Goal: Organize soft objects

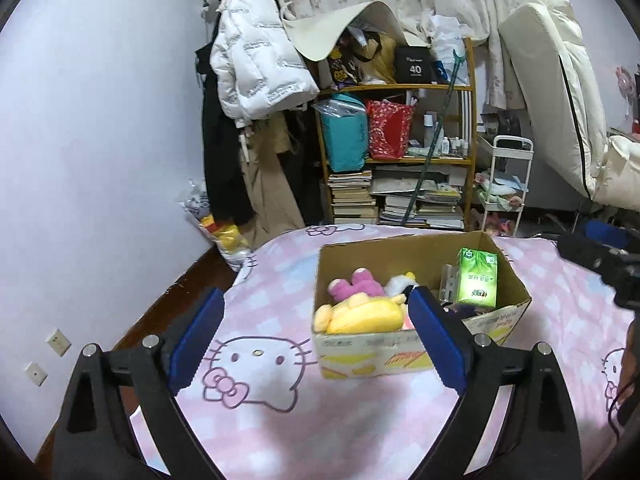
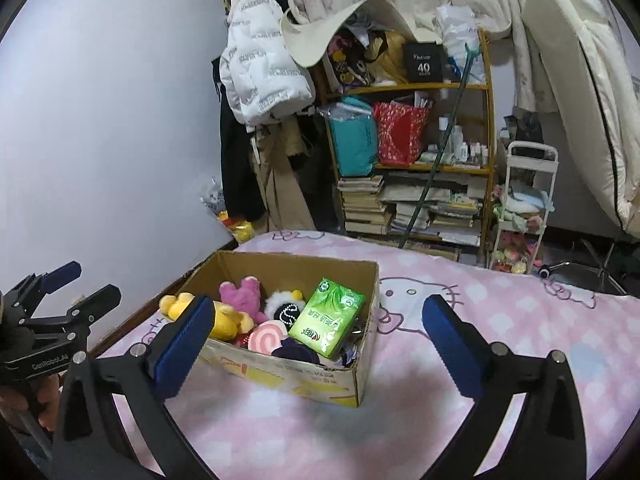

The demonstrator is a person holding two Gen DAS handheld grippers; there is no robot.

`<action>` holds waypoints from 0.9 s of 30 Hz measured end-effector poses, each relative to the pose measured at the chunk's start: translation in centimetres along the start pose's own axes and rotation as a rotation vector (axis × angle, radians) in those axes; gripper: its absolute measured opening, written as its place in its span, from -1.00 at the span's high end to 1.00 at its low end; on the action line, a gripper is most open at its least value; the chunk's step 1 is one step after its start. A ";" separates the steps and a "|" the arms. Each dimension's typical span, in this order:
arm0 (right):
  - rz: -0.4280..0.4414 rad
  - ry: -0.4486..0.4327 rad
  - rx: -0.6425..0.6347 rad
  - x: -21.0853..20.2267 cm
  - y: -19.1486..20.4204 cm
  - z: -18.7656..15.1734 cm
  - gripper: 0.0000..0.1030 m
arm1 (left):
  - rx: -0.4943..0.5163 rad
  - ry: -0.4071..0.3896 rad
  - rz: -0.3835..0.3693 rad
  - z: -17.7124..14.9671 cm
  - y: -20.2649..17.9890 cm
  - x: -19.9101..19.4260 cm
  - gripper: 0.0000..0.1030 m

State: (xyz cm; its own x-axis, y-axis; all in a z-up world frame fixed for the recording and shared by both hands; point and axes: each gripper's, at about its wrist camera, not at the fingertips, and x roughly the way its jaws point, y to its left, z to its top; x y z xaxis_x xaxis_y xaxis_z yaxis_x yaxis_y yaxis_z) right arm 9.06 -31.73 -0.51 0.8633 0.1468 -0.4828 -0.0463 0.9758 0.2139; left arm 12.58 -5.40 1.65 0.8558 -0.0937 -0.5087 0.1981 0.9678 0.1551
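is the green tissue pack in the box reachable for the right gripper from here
Probably yes. The right gripper is open and empty, the cardboard box has no lid, and the green tissue pack sits on top at the box's near right side, with nothing covering it.

A white jacket hangs beside a cluttered shelf, possibly holding books.

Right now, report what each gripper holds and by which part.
Nothing is held. The left gripper and the right gripper are both open and empty above the brown cardboard box of plush toys.
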 end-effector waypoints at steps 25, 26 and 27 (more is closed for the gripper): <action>0.011 -0.187 -0.052 -12.6 1.8 -1.2 -1.00 | -0.091 -0.148 0.029 -3.0 3.3 -12.6 -0.97; 0.008 -0.194 -0.057 -12.8 1.8 -1.5 -1.00 | -0.084 -0.154 0.028 -3.3 3.2 -12.8 -0.97; 0.001 -0.203 -0.064 -12.9 1.9 -1.8 -1.00 | -0.078 -0.163 0.031 -3.5 3.2 -12.9 -0.97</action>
State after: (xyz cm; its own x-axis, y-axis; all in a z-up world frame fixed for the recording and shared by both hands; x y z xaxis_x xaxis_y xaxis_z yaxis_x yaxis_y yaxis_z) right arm -3.06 -31.44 4.63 0.9464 0.1186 -0.3005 -0.0738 0.9849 0.1564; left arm 0.49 -0.30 5.78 0.9284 -0.0936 -0.3597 0.1379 0.9854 0.0996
